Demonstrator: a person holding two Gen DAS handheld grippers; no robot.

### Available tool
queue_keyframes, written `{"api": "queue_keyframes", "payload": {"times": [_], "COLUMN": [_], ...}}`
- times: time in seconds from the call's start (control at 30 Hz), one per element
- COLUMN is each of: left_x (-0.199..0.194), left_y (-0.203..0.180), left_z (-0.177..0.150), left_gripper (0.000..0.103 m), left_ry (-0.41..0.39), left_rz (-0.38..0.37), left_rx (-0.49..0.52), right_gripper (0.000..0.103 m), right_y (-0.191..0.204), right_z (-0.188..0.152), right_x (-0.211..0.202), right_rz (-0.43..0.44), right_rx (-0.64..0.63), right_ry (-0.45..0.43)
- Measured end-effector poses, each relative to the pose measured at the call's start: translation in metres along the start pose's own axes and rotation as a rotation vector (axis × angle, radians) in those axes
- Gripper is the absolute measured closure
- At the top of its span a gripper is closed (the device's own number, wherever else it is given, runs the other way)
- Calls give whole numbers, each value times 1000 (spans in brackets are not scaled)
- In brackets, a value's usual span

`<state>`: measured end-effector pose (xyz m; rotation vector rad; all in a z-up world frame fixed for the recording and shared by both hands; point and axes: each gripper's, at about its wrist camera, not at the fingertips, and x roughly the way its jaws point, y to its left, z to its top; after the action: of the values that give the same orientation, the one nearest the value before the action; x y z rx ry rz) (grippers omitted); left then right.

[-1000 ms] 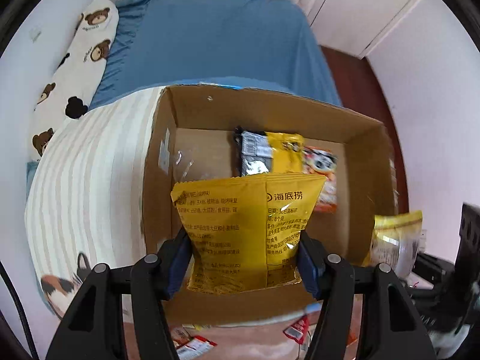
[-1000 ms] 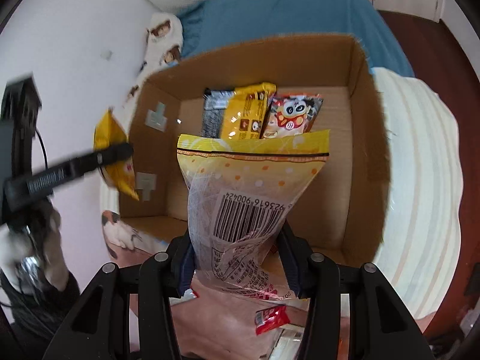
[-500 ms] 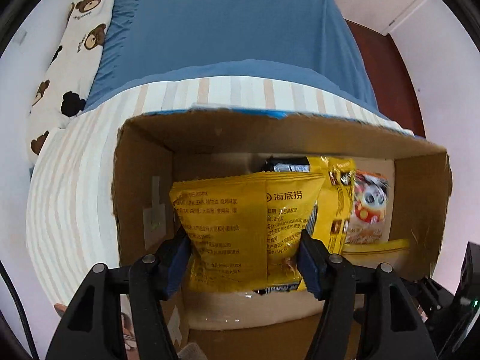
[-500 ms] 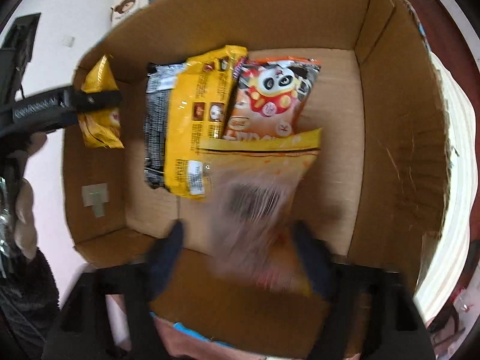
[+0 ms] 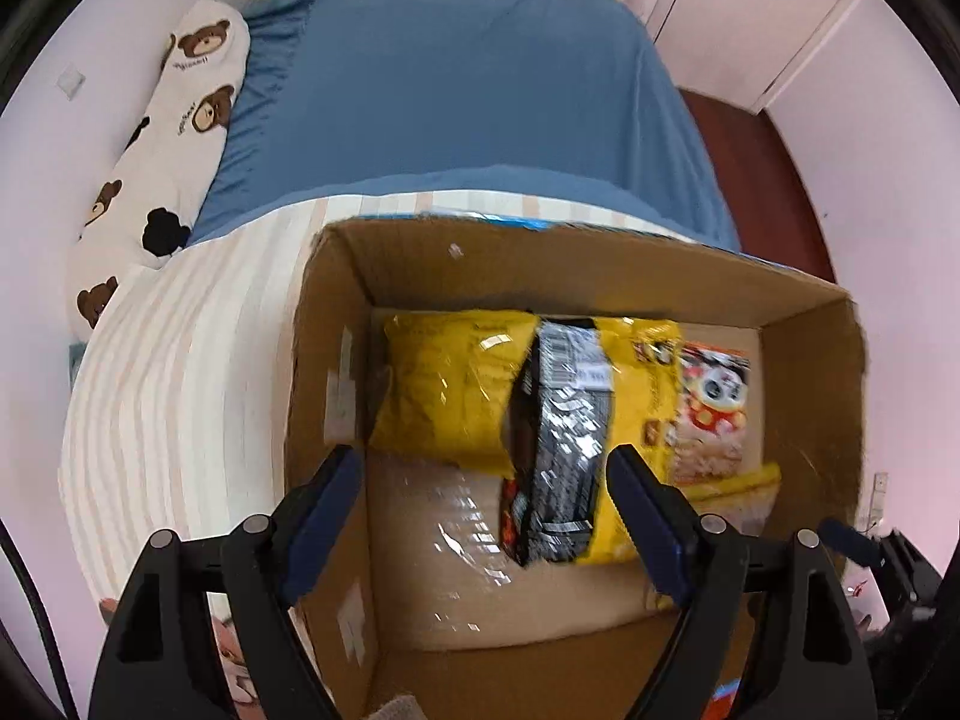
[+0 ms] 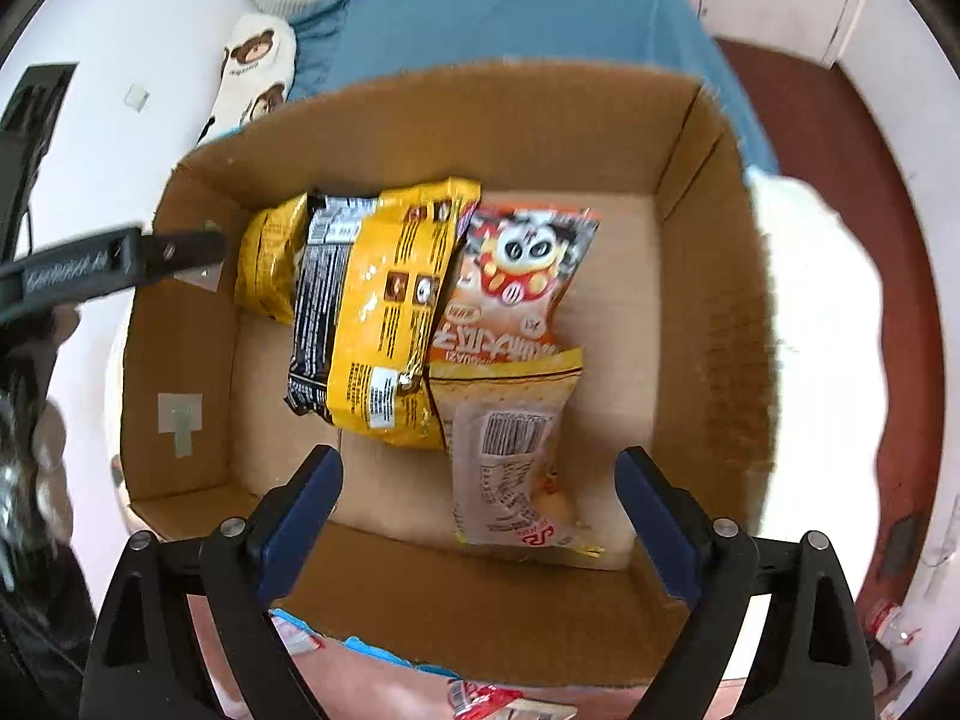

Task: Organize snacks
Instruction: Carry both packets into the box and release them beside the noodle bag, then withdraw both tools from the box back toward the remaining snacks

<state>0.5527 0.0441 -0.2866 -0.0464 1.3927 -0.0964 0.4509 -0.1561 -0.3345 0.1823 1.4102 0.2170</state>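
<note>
Beside panda bag point(image 6: 516, 276), barcoded pouch point(image 6: 510, 456).

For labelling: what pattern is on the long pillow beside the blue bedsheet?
White with brown teddy bears; the pillow shows best in the left wrist view.

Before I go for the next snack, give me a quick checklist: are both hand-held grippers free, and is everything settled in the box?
1. Left hand-held gripper open and empty: ok.
2. Right hand-held gripper open and empty: ok.
3. Plain yellow bag lies inside the cardboard box, by its left wall: ok.
4. Barcode packet lies flat on the box floor below the panda packet: ok.
5. Bare floor left in the box for more snacks: ok.
6. Snacks left outside: red wrappers by the near wall; how many, cannot tell.
</note>
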Motion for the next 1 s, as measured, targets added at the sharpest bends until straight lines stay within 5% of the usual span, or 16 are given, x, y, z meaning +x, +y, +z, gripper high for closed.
{"api": "queue_keyframes", "payload": {"times": [0.4, 1.0], "left_x": [-69, -157], "left_y": [-24, -50], "left_z": [-90, -198], "left_gripper": [20, 20], "left_ry": [-200, -416], "left_rz": [22, 32], "left_rx": [22, 74], "right_gripper": [9, 9], "right_y": [10, 30], "right_z": [-47, -135], "right_x": [-51, -149], "right_rz": [-99, -90], "right_rx": [-15, -34], "right_ry": [-176, -425]}}
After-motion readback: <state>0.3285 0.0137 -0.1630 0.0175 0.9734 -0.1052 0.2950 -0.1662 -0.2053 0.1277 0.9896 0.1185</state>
